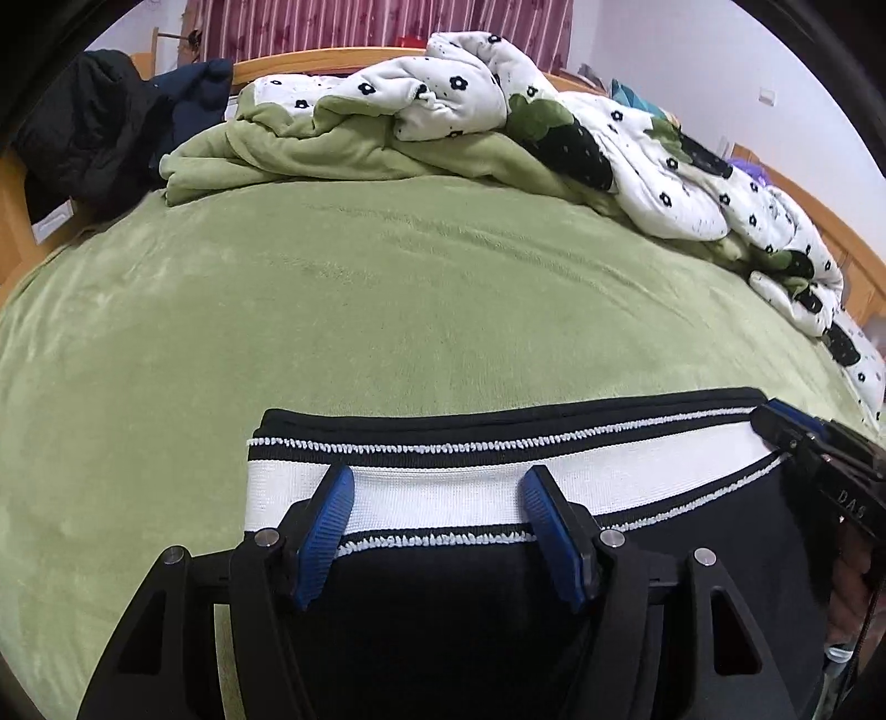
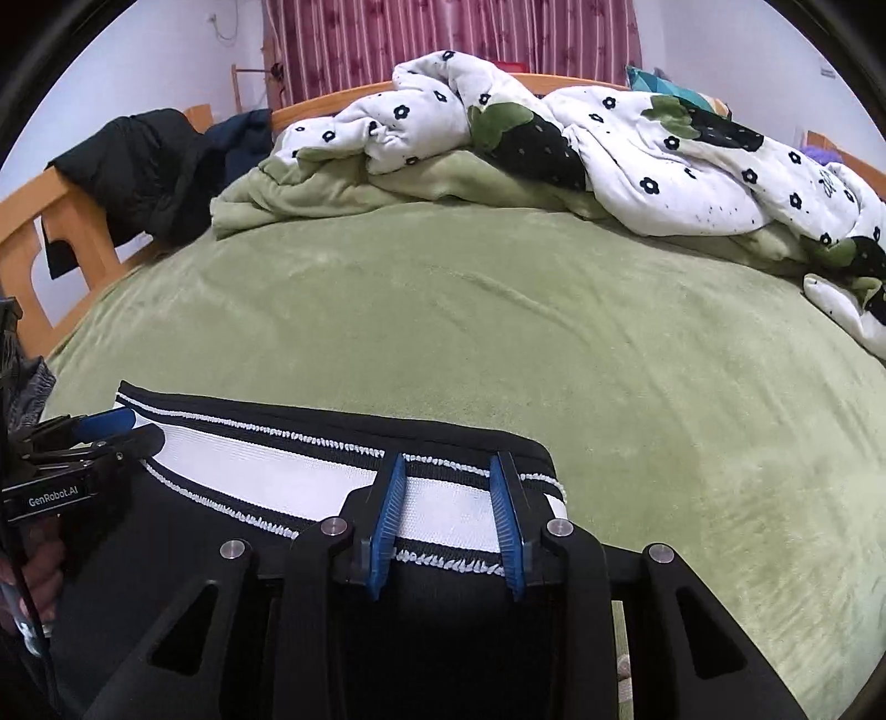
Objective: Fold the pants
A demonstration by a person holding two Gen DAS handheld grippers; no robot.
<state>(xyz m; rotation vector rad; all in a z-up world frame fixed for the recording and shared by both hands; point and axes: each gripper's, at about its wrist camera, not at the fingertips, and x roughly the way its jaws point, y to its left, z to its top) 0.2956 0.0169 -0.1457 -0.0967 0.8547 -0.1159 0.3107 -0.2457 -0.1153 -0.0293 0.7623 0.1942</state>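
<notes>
Black pants (image 1: 443, 598) with a white, black-edged waistband (image 1: 443, 487) lie on the green bed cover, waistband away from me. My left gripper (image 1: 437, 487) is open over the waistband's left part, its blue fingers (image 1: 326, 526) spread wide. My right gripper (image 2: 448, 471) is open over the waistband's right end (image 2: 459, 515), and it also shows at the right edge of the left wrist view (image 1: 786, 426). The left gripper appears at the left edge of the right wrist view (image 2: 111, 429). Neither gripper holds the cloth.
A crumpled white quilt with black flowers (image 1: 498, 94) and a green blanket (image 1: 310, 155) lie along the far side of the bed. Dark jackets (image 1: 99, 133) hang over the wooden bed frame (image 2: 50, 221) at the left. Striped red curtains (image 2: 443, 39) hang behind.
</notes>
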